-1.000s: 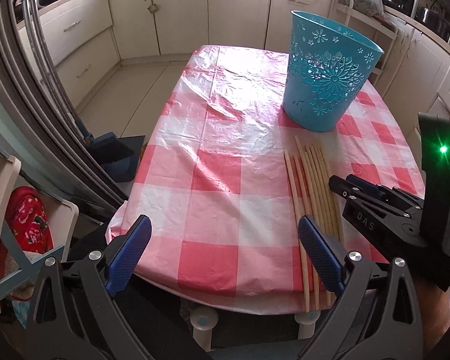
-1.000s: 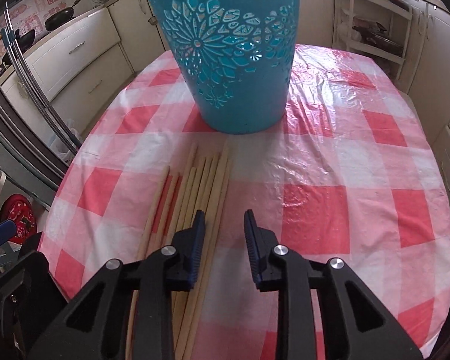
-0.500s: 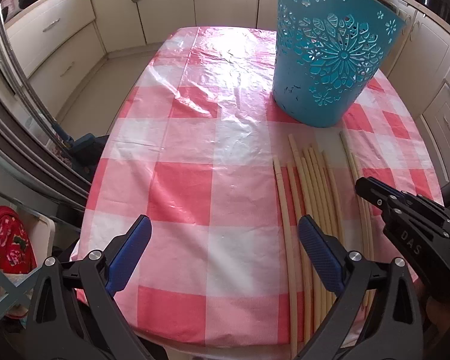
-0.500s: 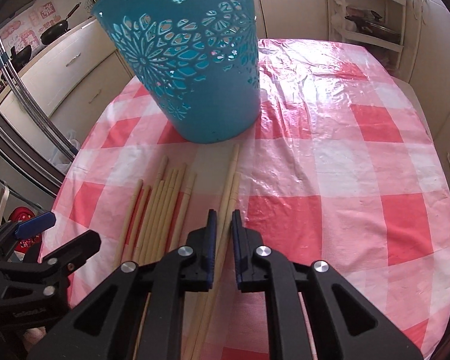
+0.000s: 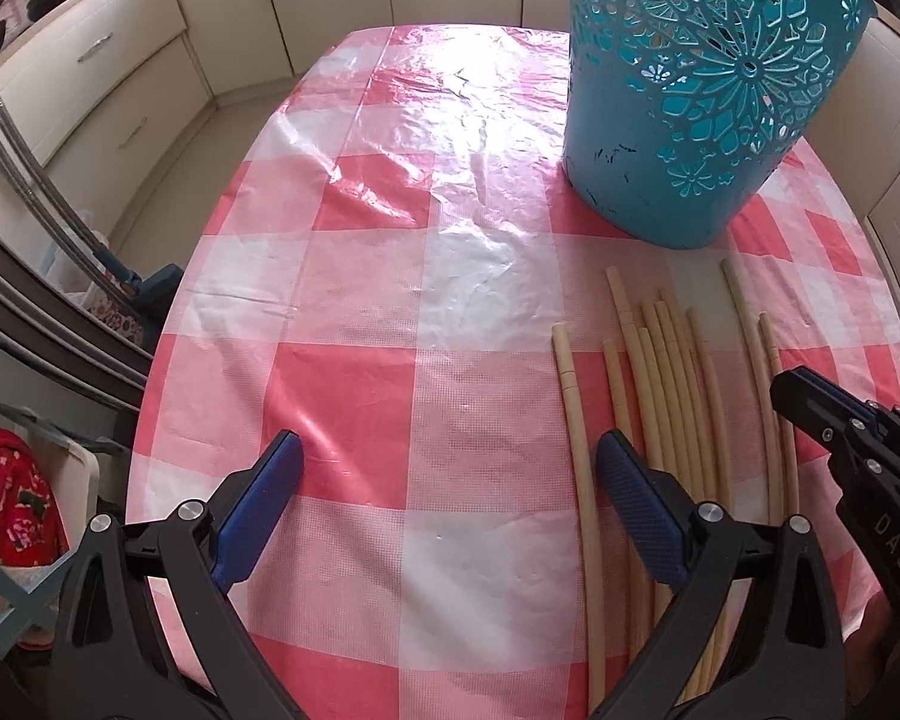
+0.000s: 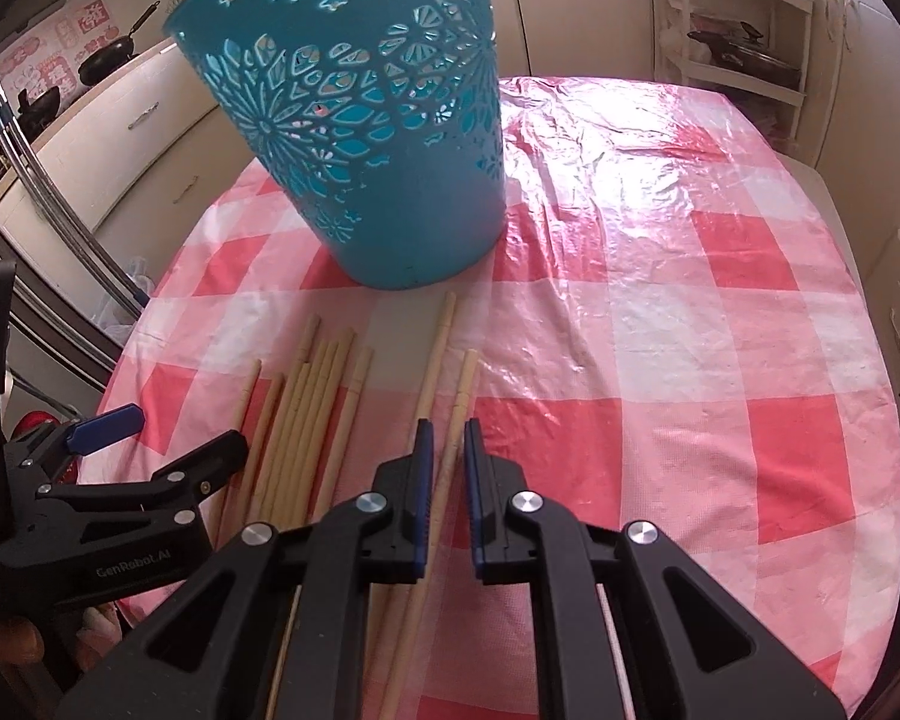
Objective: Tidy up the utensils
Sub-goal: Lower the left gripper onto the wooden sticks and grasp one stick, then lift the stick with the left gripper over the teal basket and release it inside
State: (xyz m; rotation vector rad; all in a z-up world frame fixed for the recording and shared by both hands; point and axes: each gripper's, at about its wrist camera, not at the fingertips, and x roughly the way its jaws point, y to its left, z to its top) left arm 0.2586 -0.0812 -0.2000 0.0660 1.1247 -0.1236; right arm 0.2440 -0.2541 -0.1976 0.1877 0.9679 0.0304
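Observation:
Several pale wooden chopsticks [image 5: 666, 372] [image 6: 312, 414] lie side by side on the pink checked tablecloth [image 5: 390, 300], just in front of a teal cut-out basket [image 5: 690, 90] [image 6: 378, 150]. Two more chopsticks [image 6: 435, 354] [image 5: 750, 348] lie apart to the right of the bunch. My right gripper [image 6: 447, 468] [image 5: 786, 387] is shut on them; one stick shows between the blue pads, the other slips behind the left pad's tip. My left gripper [image 5: 450, 480] [image 6: 180, 432] hangs wide open over the cloth left of the bunch, with nothing between its fingers.
The table's near and left edges drop to the floor, with cabinets [image 5: 90, 72] beyond. A red bag [image 5: 12, 498] sits low on the left. A pan [image 6: 108, 60] rests on the counter and a white shelf rack [image 6: 744, 30] stands behind the table.
My right gripper has closed from part open onto the two chopsticks, and they now lie apart to the right of the bunch. My left gripper has moved forward and lower over the table.

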